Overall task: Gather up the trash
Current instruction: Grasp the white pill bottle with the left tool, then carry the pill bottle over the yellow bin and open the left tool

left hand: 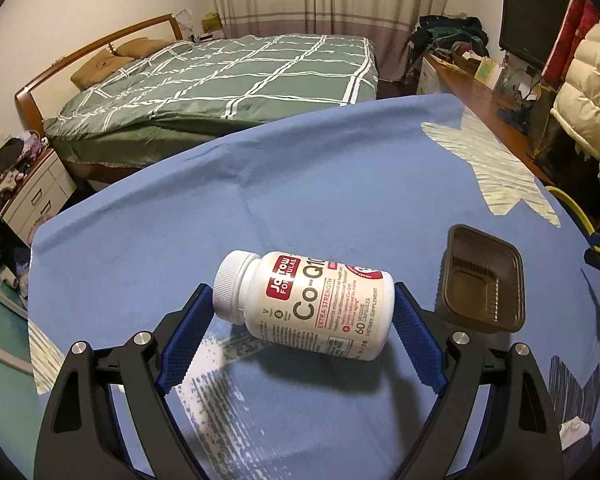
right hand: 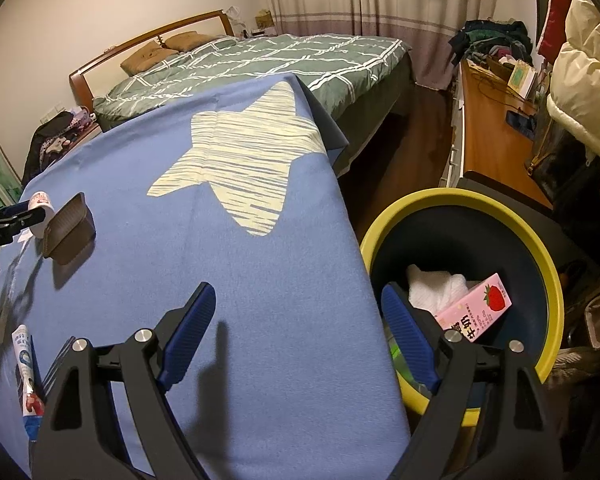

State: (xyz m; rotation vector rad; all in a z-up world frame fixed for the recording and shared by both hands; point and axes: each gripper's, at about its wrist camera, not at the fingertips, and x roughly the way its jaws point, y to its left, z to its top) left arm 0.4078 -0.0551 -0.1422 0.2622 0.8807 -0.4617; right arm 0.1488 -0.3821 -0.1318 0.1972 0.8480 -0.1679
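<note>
- The blue-clothed tabletop is seen beneath both hand-held grippers.
- The yellow-rimmed trash bin is placed just beyond the right hand-held gripper, whose jaws are spread with nothing between them; a pink carton is seen inside.
- The brown tray is set just right of the left hand-held gripper.
- The white supplement bottle is lain sideways between the left jaws, which are spread wide; contact with the pads cannot be told.
</note>
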